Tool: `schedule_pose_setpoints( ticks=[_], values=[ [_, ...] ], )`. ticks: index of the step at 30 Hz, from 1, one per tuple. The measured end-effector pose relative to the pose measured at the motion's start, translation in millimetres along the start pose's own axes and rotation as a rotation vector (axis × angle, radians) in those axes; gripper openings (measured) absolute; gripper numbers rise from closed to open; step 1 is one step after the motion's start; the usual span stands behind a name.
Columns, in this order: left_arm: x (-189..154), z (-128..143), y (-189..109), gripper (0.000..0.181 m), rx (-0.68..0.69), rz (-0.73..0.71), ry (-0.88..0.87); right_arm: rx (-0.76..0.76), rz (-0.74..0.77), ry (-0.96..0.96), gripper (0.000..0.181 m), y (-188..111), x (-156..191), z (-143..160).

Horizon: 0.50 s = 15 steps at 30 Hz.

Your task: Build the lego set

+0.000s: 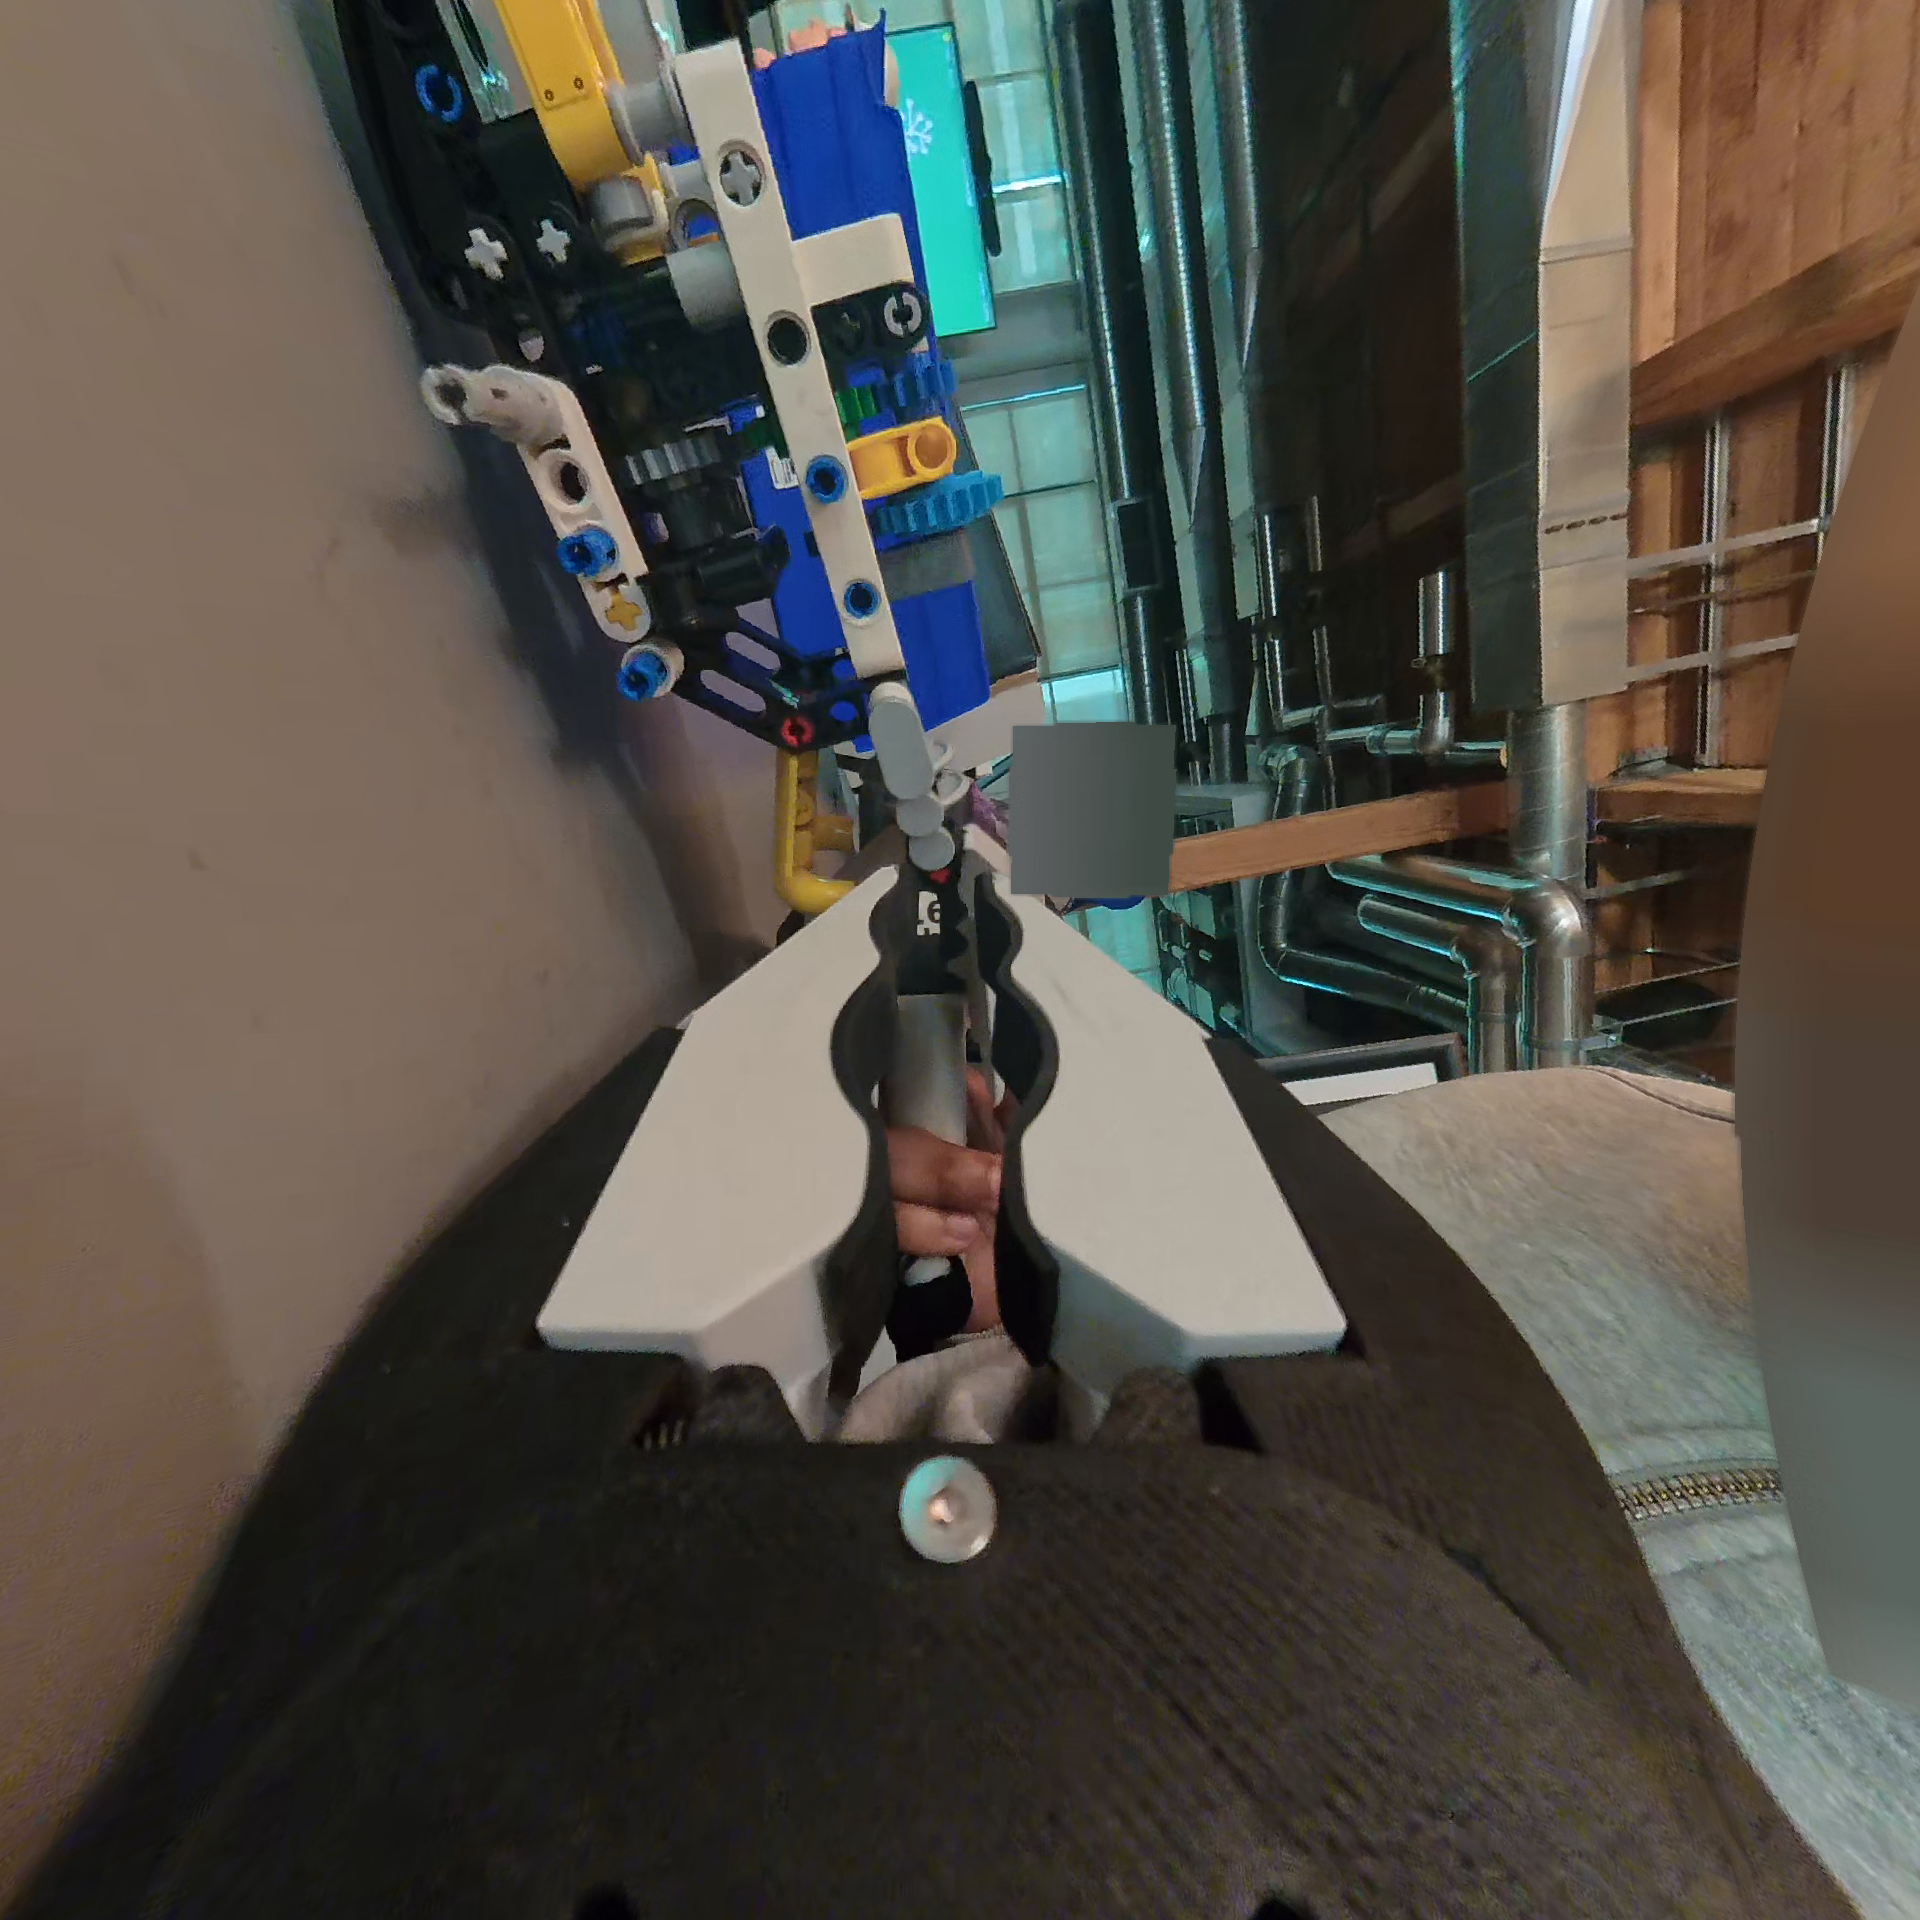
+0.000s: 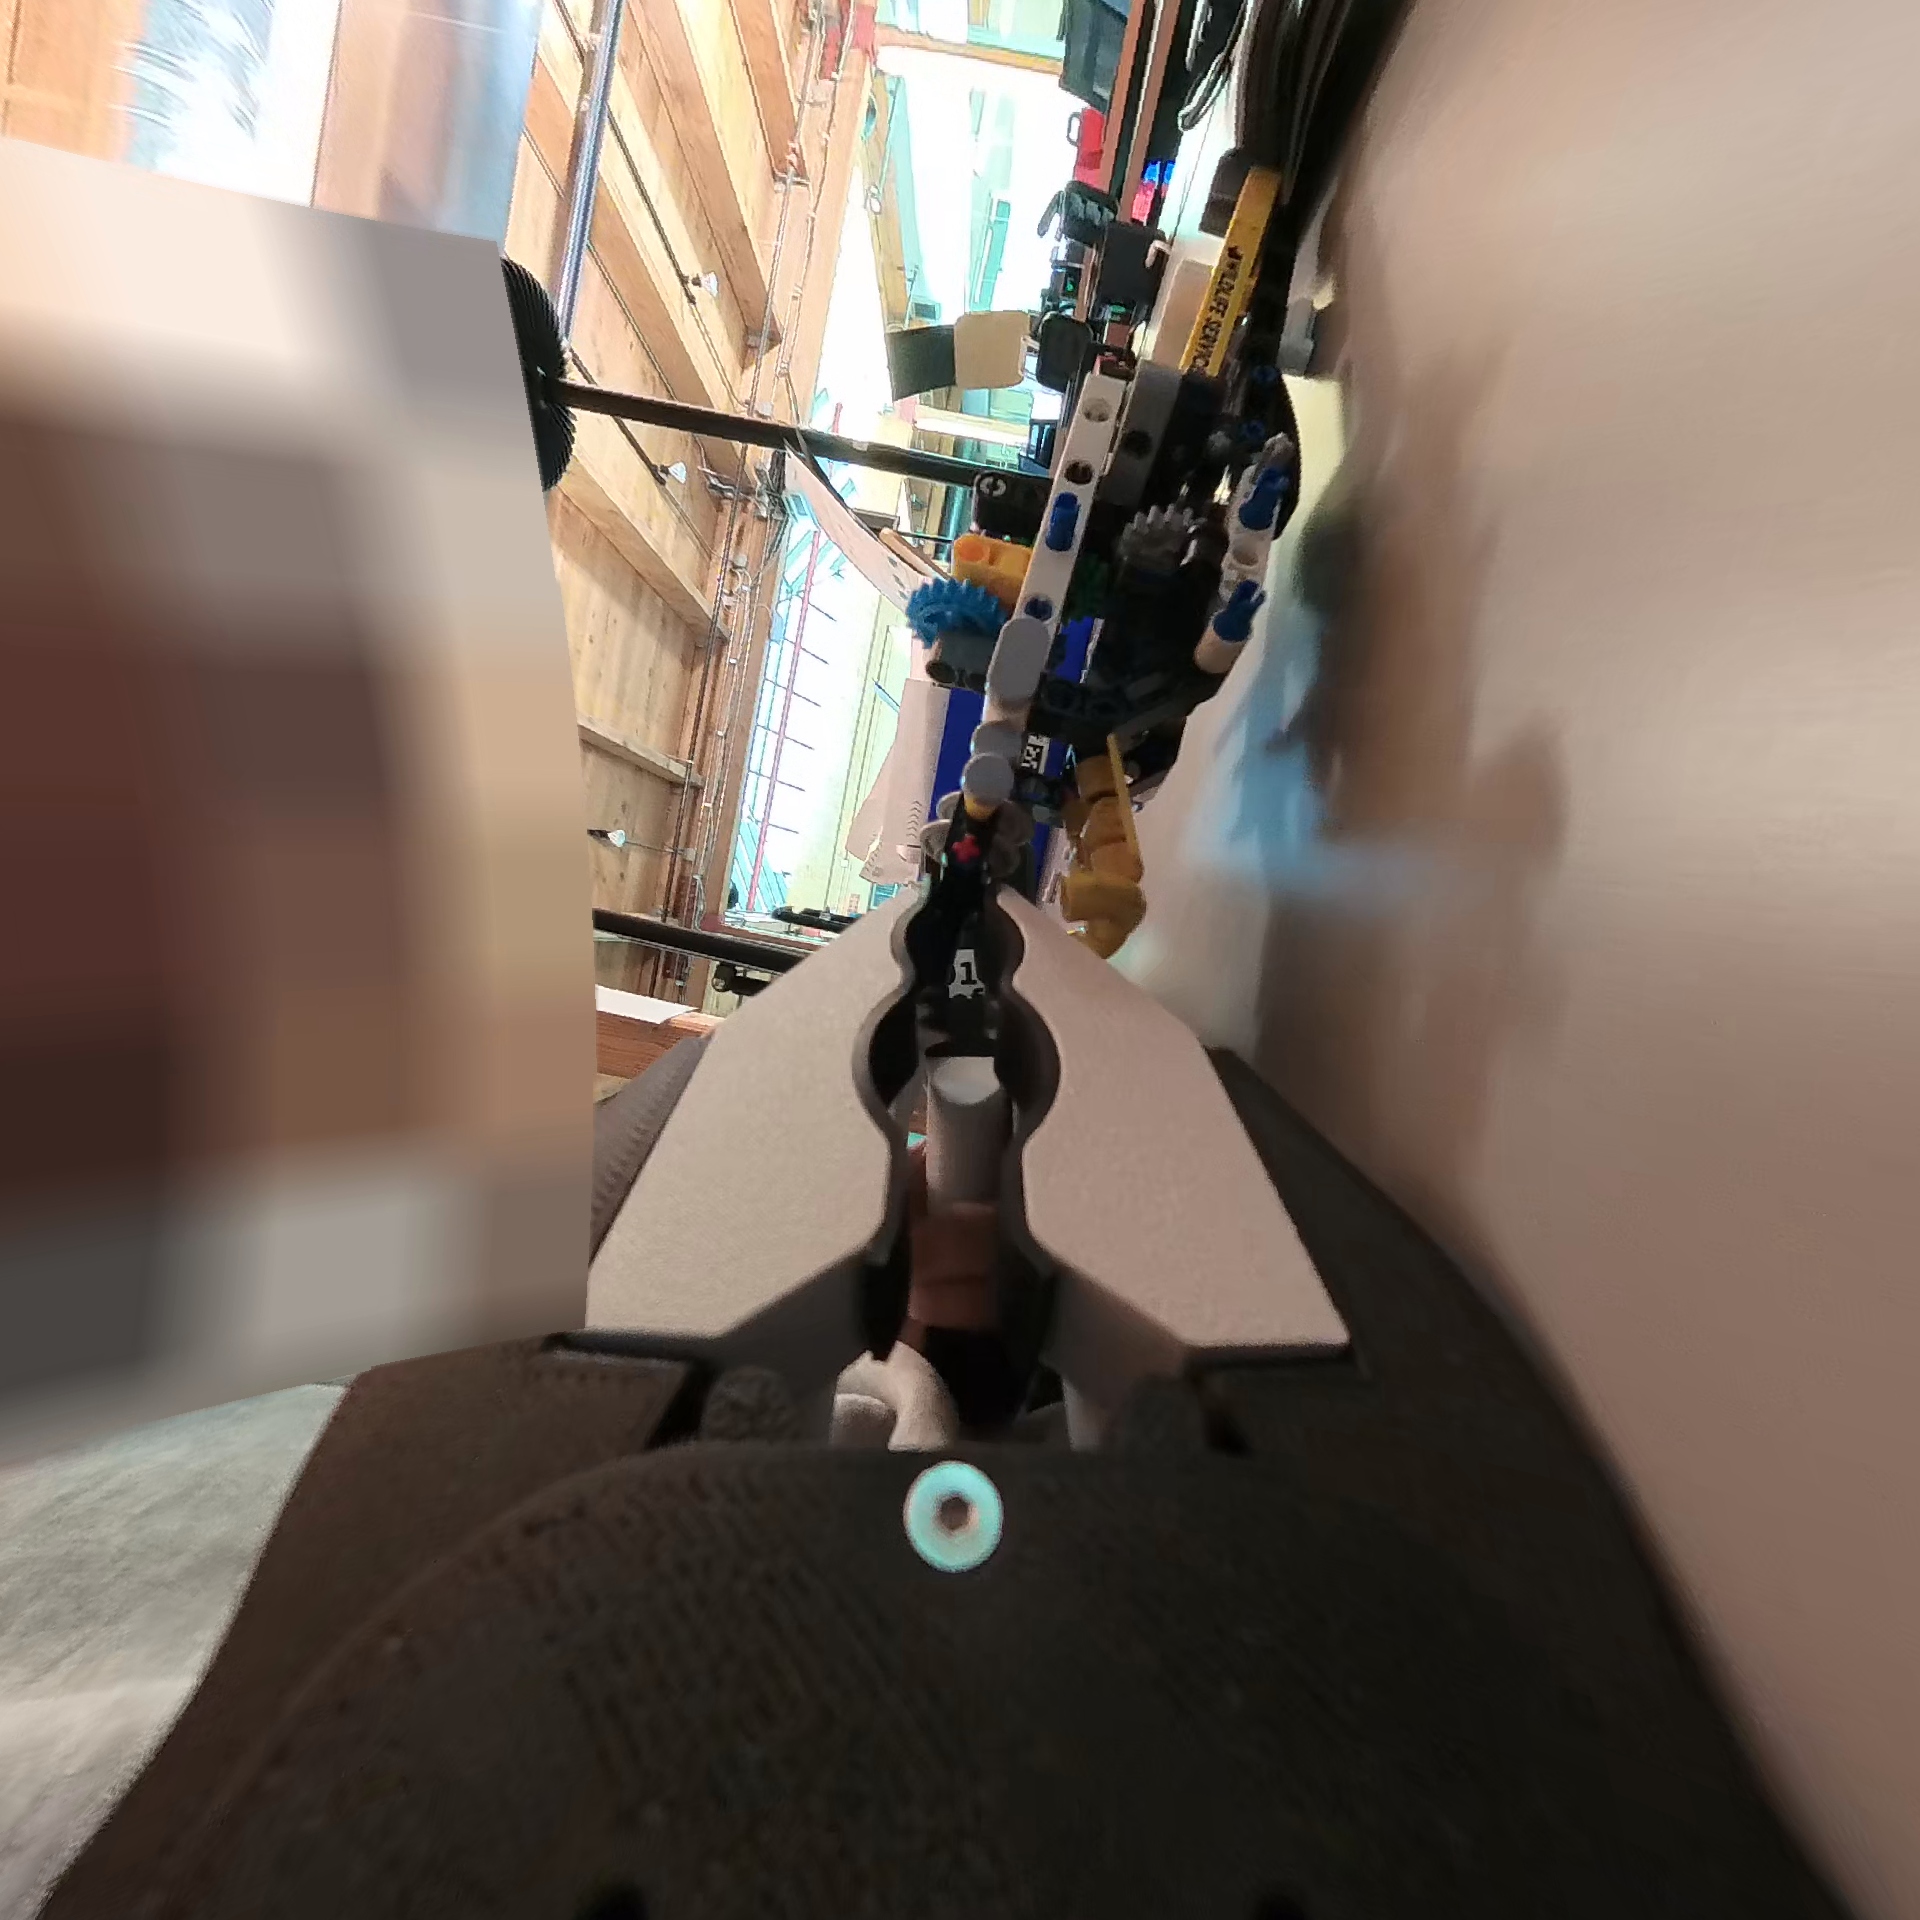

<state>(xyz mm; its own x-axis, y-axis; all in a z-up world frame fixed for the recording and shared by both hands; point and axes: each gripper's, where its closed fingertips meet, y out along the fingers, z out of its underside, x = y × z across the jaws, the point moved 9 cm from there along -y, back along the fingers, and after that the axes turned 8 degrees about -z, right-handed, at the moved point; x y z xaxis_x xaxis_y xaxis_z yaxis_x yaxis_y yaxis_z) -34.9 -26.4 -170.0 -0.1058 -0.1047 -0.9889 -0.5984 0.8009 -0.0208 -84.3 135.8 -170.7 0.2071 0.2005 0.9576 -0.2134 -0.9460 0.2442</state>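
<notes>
We see the left gripper [image 1: 940, 883] and the right gripper [image 2: 971, 904] with their tongs pressed together, each pinching a thin black part tipped with grey pins. Just ahead of both sits the lego model [image 1: 769, 436], blue, white, black and yellow, against a pale table [image 1: 208, 727].

Pale beige tabletop [image 1: 208, 727], seen tilted on edge; resting on it, a half-built lego model [image 1: 748, 436] of blue, white, black and yellow parts.
</notes>
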Motion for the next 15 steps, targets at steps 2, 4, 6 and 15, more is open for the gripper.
schedule_pose_setpoints(
  ticks=[2, 4, 6, 15],
  values=[
    [0.2, -0.3, 0.1, 0.007, -0.005, -0.006, -0.002, 0.003, 0.001, -0.001, 0.006, 0.0, -0.1, 0.2],
    [0.4, -0.4, 0.2, 0.006, -0.005, -0.012, -0.001, 0.008, 0.001, -0.004, 0.006, 0.0, -0.1, 0.5],
    [0.6, -0.5, 0.2, 0.005, -0.004, -0.018, 0.0, 0.015, 0.006, -0.007, 0.006, 0.1, -0.3, 0.9],
    [0.2, 0.9, -0.1, 0.005, -0.024, -0.046, 0.036, 0.043, 0.019, 0.0, 0.006, 0.5, -0.7, 1.6]
  ],
)
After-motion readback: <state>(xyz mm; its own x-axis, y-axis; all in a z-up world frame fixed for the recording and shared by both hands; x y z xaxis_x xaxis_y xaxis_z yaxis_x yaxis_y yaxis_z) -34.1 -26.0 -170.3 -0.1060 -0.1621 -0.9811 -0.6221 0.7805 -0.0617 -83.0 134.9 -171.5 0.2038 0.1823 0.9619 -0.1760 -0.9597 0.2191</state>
